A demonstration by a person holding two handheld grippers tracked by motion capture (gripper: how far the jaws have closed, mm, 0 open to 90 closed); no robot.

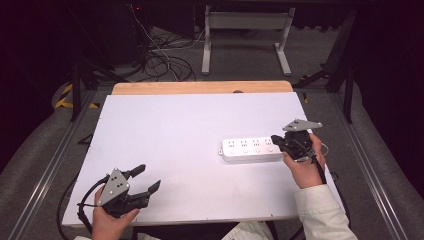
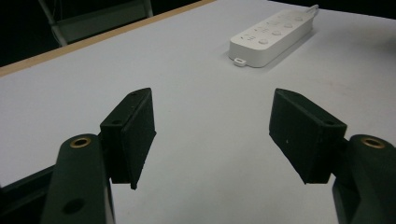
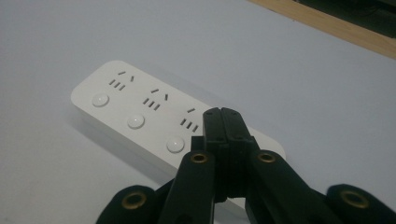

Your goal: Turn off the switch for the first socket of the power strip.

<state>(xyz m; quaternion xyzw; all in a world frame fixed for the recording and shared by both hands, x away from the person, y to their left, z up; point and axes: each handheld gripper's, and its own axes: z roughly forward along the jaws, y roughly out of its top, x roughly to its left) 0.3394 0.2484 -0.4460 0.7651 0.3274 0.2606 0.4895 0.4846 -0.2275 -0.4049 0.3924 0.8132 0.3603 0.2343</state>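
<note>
a white power strip (image 1: 248,148) lies flat on the white worktop (image 1: 165,140), right of the middle, its long side running across the high view. its top carries a row of socket slots with a round button in front of each, and a small tab sticks out from its left end.

the right tongs (image 1: 278,140), held in the person's right hand (image 1: 301,167), sit at the strip's right end. their jaws are pressed together with nothing between them, and in the right gripper view the closed tips (image 3: 222,122) hang above the strip (image 3: 154,112), over the socket nearest that end; whether they touch its top cannot be told. a grey three-cornered plate (image 1: 301,125) sits on top of this gripper.

the left tongs (image 1: 147,179) are held in the left hand (image 1: 111,222) near the front left corner of the worktop, well apart from the strip. their jaws stand wide apart and empty, pointing across the sheet toward the strip (image 2: 271,36), which shows far off in the left gripper view (image 2: 212,135). a strip of bare wood (image 1: 200,87) edges the far side of the worktop.
</note>
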